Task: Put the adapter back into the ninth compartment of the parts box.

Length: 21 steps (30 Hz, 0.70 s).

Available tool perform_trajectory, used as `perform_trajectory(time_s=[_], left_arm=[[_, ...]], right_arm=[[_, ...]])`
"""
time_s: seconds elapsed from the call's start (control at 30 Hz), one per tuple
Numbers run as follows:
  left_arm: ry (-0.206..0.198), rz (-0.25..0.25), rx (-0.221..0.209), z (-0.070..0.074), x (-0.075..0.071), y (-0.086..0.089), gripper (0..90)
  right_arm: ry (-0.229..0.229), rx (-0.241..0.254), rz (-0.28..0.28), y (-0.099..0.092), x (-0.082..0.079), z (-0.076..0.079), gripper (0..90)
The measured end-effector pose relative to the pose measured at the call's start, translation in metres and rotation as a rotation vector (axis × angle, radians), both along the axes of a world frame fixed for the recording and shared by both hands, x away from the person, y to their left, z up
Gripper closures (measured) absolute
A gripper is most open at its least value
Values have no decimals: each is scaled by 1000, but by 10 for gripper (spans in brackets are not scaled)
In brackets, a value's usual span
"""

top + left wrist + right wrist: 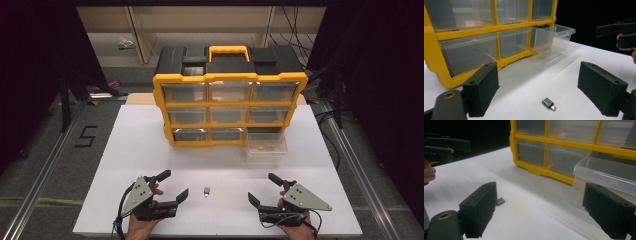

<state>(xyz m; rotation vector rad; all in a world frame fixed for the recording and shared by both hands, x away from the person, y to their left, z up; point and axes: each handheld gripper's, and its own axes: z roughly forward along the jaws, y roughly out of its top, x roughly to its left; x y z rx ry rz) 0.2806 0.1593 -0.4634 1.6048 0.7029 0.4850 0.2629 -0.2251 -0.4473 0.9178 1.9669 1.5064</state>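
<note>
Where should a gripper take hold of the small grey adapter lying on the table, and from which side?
Probably from above, across the two long sides of the small grey adapter. It lies flat on the white table, alone, its metal plug end bare. The open left gripper looks nearest.

White table (pixel 125 150): yellow drawer organizer (pixel 165 107), clear drawer (pixel 266 146), small adapter (pixel 206 191).

The white table (pixel 125 150) stands on a grey floor (pixel 45 165) between two metal floor rails (pixel 37 182). A black numeral "5" (pixel 86 136) is marked on the floor at left. Dark curtains, or possibly unlit walls, flank both sides. Light wooden shelving (pixel 145 30) and loose cables (pixel 292 25) occupy the rear
</note>
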Motion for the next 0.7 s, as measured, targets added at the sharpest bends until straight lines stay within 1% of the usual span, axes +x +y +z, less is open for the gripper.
perform_trajectory(time_s=[0.33,0.47,0.53,0.7], left_arm=[[-6,1,5,0,1,-1,171],[-6,3,8,-1,1,-1,172],[-8,5,9,-1,1,-1,172],[-6,6,11,-1,2,-1,174]], right_arm=[[12,-7,1,1,2,0,149],[30,-16,-1,2,6,-1,157],[39,-15,5,3,8,-1,159],[56,-31,18,8,11,-2,163]])
